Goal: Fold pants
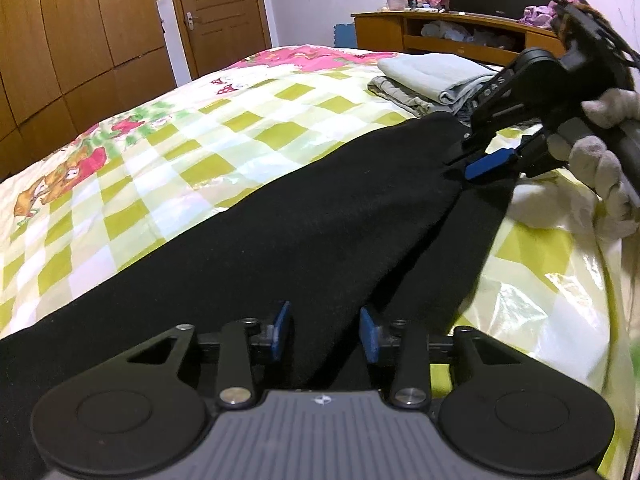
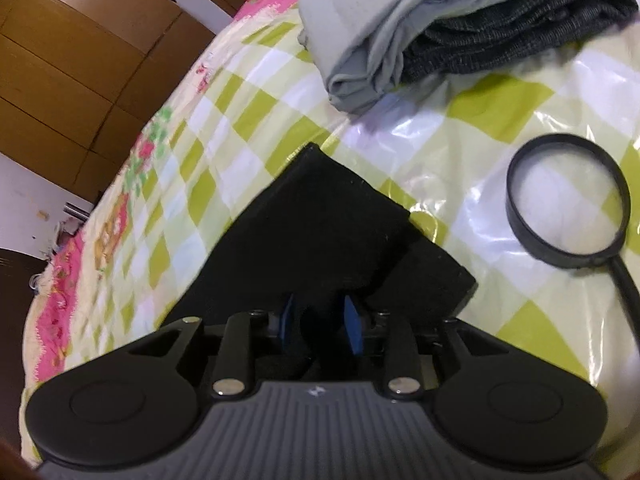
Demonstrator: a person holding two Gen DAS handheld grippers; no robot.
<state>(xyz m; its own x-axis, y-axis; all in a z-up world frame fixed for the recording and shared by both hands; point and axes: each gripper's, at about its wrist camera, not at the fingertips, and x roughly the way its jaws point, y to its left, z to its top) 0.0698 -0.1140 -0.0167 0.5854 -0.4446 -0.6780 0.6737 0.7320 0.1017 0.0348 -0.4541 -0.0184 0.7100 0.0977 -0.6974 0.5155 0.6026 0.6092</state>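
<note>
My left gripper [image 1: 326,330] sits low over the black pants [image 1: 280,216], blue pads [image 1: 282,328] apart with a clear gap, cloth lying flat under and between them, nothing pinched, so it's released. My right gripper [image 2: 320,326] is over the far end of the same pants [image 2: 320,216]; its blue pads [image 2: 352,328] also stand apart, a ridge of black fabric sits between them, and I can't see either pad pressing on it; dark cloth on dark hardware there, so contact is hard to read, but it looks let go. From the left wrist view the right gripper [image 1: 482,160] comes in from the upper right, one blue pad [image 1: 490,163] resting on or just above the pants near their end, my gloved right hand [image 1: 604,160] wrapped around the handle. The pants run as a long dark strip along the near edge of the bed, legs laid one on the other with a seam line showing between them; at the end under the right gripper the top layer sits slightly offset from the lower one, corners not matching. All of it lies on the green-and-white checked bedspread [image 1: 192,148], glossy, pink floral border at the far side. Beyond the pants end is a stack of folded clothes [image 2: 420,28], light grey on top of dark speckled grey, apart from the pants. A black-rimmed magnifying glass [image 2: 568,204] lies on the spread to the right of the pants end, not touching it. Wooden wardrobe [image 1: 80,40] and door [image 1: 216,12] behind the bed.
</note>
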